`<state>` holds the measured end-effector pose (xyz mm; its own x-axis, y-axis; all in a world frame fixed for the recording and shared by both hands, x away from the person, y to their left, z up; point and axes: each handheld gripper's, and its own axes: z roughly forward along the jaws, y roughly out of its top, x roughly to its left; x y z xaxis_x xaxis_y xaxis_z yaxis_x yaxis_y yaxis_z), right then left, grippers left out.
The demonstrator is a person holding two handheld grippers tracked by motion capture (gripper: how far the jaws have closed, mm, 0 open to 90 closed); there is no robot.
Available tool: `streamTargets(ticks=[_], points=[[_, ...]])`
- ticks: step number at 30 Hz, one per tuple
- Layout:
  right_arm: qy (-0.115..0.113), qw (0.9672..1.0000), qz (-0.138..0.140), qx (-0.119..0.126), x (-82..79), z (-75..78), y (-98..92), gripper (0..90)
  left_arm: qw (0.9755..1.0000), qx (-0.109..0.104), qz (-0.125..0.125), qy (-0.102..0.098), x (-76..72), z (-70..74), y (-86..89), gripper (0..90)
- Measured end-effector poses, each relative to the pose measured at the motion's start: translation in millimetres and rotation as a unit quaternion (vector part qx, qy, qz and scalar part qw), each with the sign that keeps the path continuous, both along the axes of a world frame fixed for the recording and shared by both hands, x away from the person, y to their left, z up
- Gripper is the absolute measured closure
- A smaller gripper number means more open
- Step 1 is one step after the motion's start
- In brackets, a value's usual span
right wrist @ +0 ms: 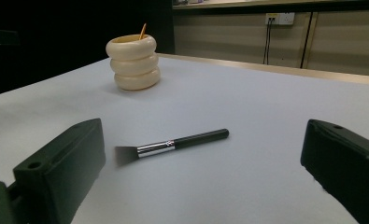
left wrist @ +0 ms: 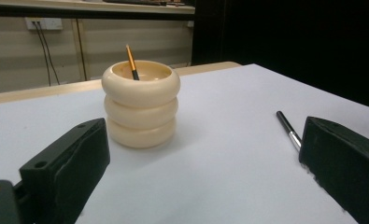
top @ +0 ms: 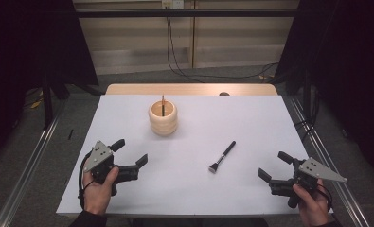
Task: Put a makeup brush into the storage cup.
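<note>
Left gripper [top: 133, 152]: held low over the near left of the white table [top: 251, 118]; jaws spread wide, nothing gripped.
Right gripper [top: 273, 166]: held low at the near right; jaws spread wide, nothing gripped.
Makeup brush [top: 222, 156]: laid flat on the table between the two grippers, nearer the right one, bristles toward the person.
Cream ringed holder [top: 163, 118]: set upright beyond the left gripper, well apart from both.
Orange-handled brush [left wrist: 131, 62]: stood tilted inside the holder.

White table [top: 251, 189] bears ringed pot [top: 163, 120], makeup brush [top: 222, 156].
</note>
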<state>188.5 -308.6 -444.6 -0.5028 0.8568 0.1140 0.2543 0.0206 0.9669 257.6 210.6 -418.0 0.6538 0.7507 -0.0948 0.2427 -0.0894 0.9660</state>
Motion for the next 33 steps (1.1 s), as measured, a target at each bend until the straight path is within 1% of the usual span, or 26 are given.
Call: streamTargets(ticks=[1, 2, 4, 5, 6, 8, 9, 10, 11, 15, 18, 20, 23, 24, 25, 27, 29, 31, 33], points=[[-0.001, 1.0, 0.001, -0.002, 0.2, 0.0, 0.0, 0.0, 1.0, 0.002, -0.001, 0.001, -1.9, -0.5, 0.2, 2.0], [0.0, 1.0, 0.002, 0.001, 0.3, 0.0, 0.6, 0.0, 1.0, -0.001, -0.004, 0.001, -3.9, -1.1, 0.7, 1.9], [0.001, 1.0, 0.001, 0.0, 0.3, 0.1, 0.7, 0.0, 1.0, 0.006, -0.001, 0.003, -8.4, -2.1, 1.5, 1.9], [-0.001, 1.0, 0.001, 0.0, 0.7, 0.1, 0.5, 0.0, 0.9999, 0.013, -0.002, 0.001, -11.2, -3.4, 2.3, 2.0], [0.002, 1.0, 0.0, 0.0, 0.3, 0.2, 0.0, 0.0, 0.9998, 0.022, 0.0, 0.0, -13.8, -4.2, 3.0, 2.2], [0.002, 1.0, -0.002, 0.001, 0.3, -0.1, -0.6, 0.0, 0.9995, 0.028, 0.006, -0.008, -17.3, -6.4, 4.7, 2.2], [0.004, 1.0, -0.003, 0.002, 0.0, 0.0, -0.6, 0.0, 0.9997, 0.024, 0.0, -0.004, -17.6, -7.4, 5.4, 2.2], [0.003, 1.0, -0.005, 0.002, -0.1, 0.1, -0.8, 0.0, 0.9997, 0.025, -0.001, -0.003, -18.4, -7.8, 6.1, 2.2], [0.001, 1.0, -0.006, 0.002, -0.3, 0.3, -0.5, 0.0, 0.9996, 0.027, 0.001, -0.007, -19.0, -8.0, 6.7, 2.2], [0.003, 1.0, -0.005, 0.005, -1.0, 0.6, -0.9, 0.0, 0.9998, 0.015, 0.0, -0.011, -20.6, -9.2, 8.9, 2.1], [0.002, 0.9999, -0.011, 0.01, -0.9, 0.3, -2.0, 0.0, 0.9999, 0.01, 0.0, -0.01, -22.2, -9.6, 9.3, 2.1], [0.001, 0.9999, -0.008, 0.008, -1.5, 0.4, -2.7, 0.0, 0.9999, 0.006, 0.005, -0.014, -24.1, -9.2, 8.3, 2.2], [0.0, 1.0, -0.007, 0.007, -1.6, 0.7, -2.4, 0.0, 0.9997, 0.014, 0.004, -0.017, -26.6, -8.7, 6.7, 2.2], [0.0, 1.0, -0.006, 0.006, -1.7, 0.7, -2.2, 0.0, 0.9998, 0.011, 0.004, -0.017, -27.2, -9.0, 6.5, 2.2], [-0.005, 1.0, -0.007, 0.005, -1.4, 0.7, -2.2, 0.0, 0.9998, 0.01, 0.001, -0.018, -27.6, -9.2, 7.2, 2.2], [-0.004, 0.9999, -0.007, 0.009, -1.5, 2.0, -1.3, 0.0, 0.9998, 0.012, 0.002, -0.018, -27.7, -9.1, 7.8, 2.2], [-0.008, 0.9999, -0.006, 0.008, -0.8, 2.4, -0.1, 0.0, 0.9998, 0.008, 0.002, -0.018, -27.1, -9.6, 8.2, 2.2], [-0.011, 0.9999, -0.001, 0.002, 0.3, 3.3, 0.6, 0.0, 0.9998, 0.011, 0.003, -0.017, -26.9, -10.2, 9.0, 2.2], [-0.015, 0.9999, -0.006, 0.006, 2.6, 5.0, 0.9, 0.0, 0.9997, 0.016, 0.003, -0.017, -27.3, -10.3, 8.9, 2.2]])
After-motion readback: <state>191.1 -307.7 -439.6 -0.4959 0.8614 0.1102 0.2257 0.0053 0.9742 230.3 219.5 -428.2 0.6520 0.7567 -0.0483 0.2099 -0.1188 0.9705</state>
